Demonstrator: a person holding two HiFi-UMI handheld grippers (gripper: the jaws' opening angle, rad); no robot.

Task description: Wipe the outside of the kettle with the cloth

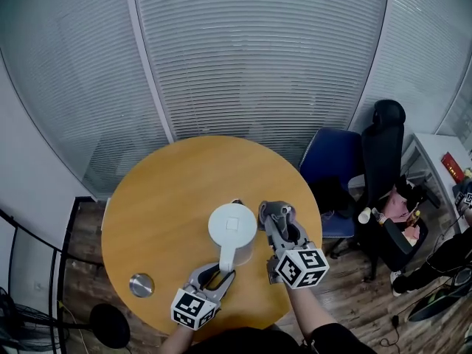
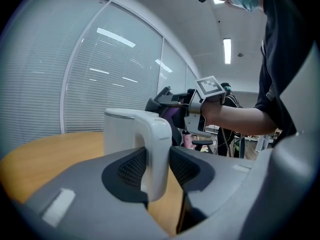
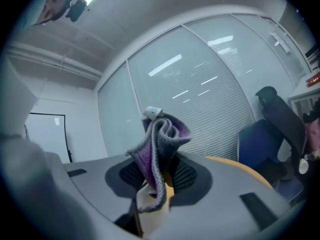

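Observation:
A white kettle (image 1: pixel 232 227) stands on the round wooden table (image 1: pixel 169 190), its handle (image 1: pixel 228 258) pointing toward me. My left gripper (image 1: pixel 214 275) is shut on that handle. In the left gripper view the handle (image 2: pixel 155 154) sits pinched between the dark pads (image 2: pixel 131 166) of the left gripper (image 2: pixel 156 166). My right gripper (image 1: pixel 280 223) hovers just right of the kettle, shut on a bunched grey and purple cloth (image 1: pixel 274 214). In the right gripper view the cloth (image 3: pixel 160 144) sticks up from the right gripper (image 3: pixel 157 176), held above the table.
A round metal disc (image 1: pixel 141 285) lies on the table near its front left edge. A blue chair (image 1: pixel 332 161) and a black office chair (image 1: pixel 383 146) stand to the right of the table. Glass walls with blinds curve behind it.

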